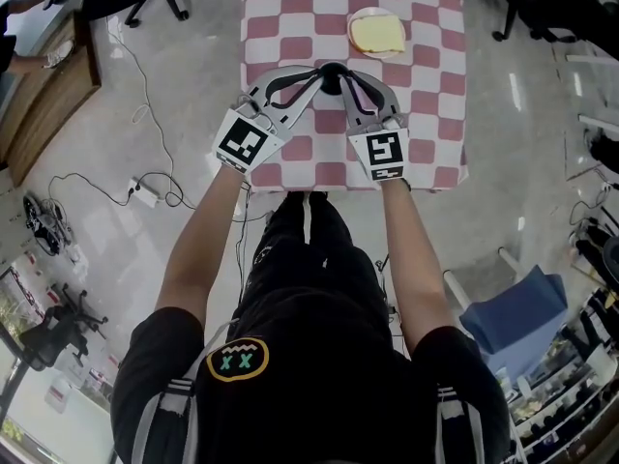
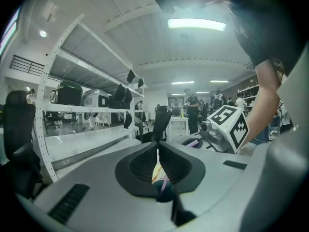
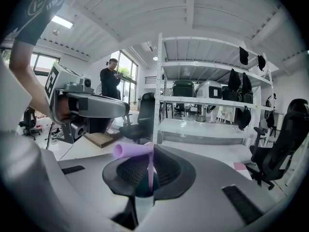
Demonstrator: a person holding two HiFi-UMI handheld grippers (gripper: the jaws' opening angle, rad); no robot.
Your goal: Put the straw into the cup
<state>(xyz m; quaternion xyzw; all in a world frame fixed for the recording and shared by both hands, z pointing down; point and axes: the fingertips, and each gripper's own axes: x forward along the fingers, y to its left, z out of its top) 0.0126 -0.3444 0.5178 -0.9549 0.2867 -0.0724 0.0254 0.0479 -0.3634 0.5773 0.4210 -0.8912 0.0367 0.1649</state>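
A purple straw [image 3: 130, 150] is pinched in my right gripper [image 3: 150, 158], which is shut on it; its open end sticks out to the left and a thin length runs down between the pads. In the head view both grippers meet tip to tip over the checked table [image 1: 426, 114], the left gripper [image 1: 324, 73] beside the right gripper [image 1: 340, 75]. The cup [image 1: 377, 34], pale yellow from above, stands on the table beyond them. My left gripper [image 2: 158, 151] is shut, with only a thin pale sliver showing between its pads that I cannot identify.
The table is small, with its near edge just below the marker cubes. Cables and a power strip [image 1: 145, 193] lie on the floor to the left. A blue seat [image 1: 517, 317] is at the right. Office chairs stand behind the table, white shelving [image 3: 207, 100] further off.
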